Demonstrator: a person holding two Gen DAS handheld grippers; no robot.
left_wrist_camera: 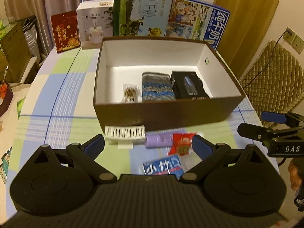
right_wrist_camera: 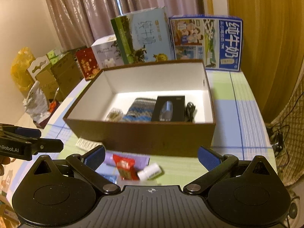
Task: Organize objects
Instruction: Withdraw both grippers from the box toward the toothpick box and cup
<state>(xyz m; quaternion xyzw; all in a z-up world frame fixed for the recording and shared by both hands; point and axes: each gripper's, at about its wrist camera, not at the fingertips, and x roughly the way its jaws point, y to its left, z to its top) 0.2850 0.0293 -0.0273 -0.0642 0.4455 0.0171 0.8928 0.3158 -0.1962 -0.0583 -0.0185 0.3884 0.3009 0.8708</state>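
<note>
Both jaws are spread wide and hold nothing. Left gripper (left_wrist_camera: 148, 145) and right gripper (right_wrist_camera: 151, 157) hover over loose items in front of the brown box (left_wrist_camera: 167, 114). A red packet (right_wrist_camera: 124, 168) lies nearer the right gripper, its long axis pointing toward the box.

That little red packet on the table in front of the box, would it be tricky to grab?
The red packet looks like a thin crinkly wrapper, so probably light and floppy, likely to crumple between the pads. Its glossy film may be slippery. It lies against a small white cylinder, which might roll if nudged.
</note>
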